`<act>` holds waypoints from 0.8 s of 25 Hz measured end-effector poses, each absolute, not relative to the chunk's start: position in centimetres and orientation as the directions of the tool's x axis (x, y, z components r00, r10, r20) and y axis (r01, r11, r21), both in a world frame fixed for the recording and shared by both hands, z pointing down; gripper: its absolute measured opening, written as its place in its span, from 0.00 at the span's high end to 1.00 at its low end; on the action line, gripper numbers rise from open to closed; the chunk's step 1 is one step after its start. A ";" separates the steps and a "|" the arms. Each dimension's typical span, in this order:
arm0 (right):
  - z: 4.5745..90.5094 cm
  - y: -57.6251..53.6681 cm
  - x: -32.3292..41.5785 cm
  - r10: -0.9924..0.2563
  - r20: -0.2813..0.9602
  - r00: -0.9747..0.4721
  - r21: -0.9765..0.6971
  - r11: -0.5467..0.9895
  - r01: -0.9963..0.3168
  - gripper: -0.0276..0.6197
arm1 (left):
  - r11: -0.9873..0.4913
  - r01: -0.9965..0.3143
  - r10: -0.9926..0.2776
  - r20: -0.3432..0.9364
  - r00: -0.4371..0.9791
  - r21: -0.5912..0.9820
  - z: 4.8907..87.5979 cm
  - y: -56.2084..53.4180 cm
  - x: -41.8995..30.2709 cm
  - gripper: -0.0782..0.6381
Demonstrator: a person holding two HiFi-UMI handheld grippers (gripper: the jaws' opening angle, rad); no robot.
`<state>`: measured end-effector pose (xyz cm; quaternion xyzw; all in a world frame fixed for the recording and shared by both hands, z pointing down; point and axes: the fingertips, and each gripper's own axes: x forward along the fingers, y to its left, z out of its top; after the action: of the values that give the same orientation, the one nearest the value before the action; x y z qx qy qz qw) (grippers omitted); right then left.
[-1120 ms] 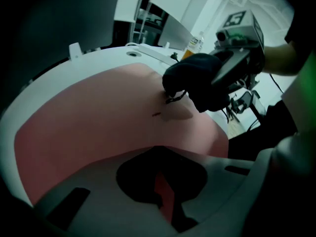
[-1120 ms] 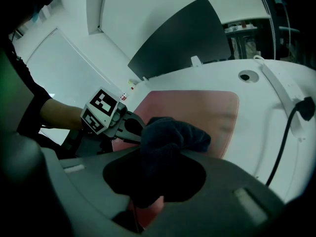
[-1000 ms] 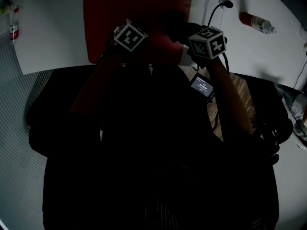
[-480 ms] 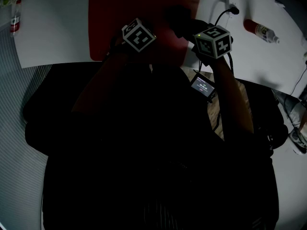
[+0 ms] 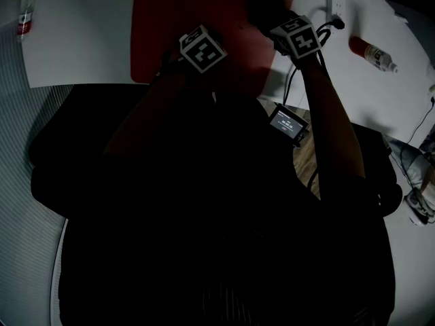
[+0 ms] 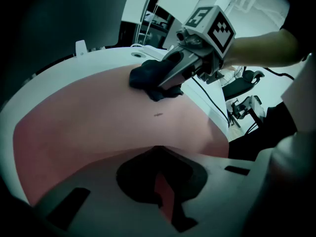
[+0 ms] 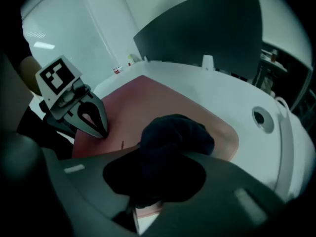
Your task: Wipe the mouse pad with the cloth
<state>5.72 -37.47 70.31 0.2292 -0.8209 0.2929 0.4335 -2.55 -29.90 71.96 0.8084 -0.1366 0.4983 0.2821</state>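
Dark cloth [image 7: 175,132] pinched in your right gripper [image 6: 165,85] has swept farther ahead, extending the wipe, while your closed left gripper [image 7: 101,130] steadies the mouse pad [image 7: 148,98].

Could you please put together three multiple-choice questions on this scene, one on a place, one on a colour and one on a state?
1. Where does the cloth lie?
A. on the mouse pad
B. on the floor
C. in a bucket

2. What colour is the mouse pad?
A. blue
B. red
C. green

3. How do the left gripper's jaws stand?
A. wide apart
B. shut on the cloth
C. together, empty

Answers:
1 A: the right gripper holds the dark cloth on the pad.
2 B: it shows red in the head view.
3 C: their tips meet with nothing between them.
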 end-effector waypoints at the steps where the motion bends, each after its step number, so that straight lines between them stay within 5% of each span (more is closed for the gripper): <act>1: 70.3 -37.6 5.5 -0.120 0.856 -0.503 -0.250 0.756 -0.605 0.82 | -0.800 -0.505 0.058 0.881 0.470 0.322 71.9 -29.9 -2.6 0.88; 13: 70.6 -37.4 5.5 -0.187 0.865 -0.466 -0.159 0.778 -0.608 0.83 | -0.821 -0.481 0.060 0.886 0.461 0.306 72.1 -29.9 -2.4 0.88; 20: 70.4 -29.0 1.1 -0.050 0.838 -0.543 -0.208 0.891 -0.404 0.83 | -0.820 -0.490 0.049 0.889 0.455 0.296 72.0 -30.1 -2.6 0.88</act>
<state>1.07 -29.01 70.41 0.1324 -0.8569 0.1924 0.4595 -2.57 -30.10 72.00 0.8098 -0.1361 0.5040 0.2677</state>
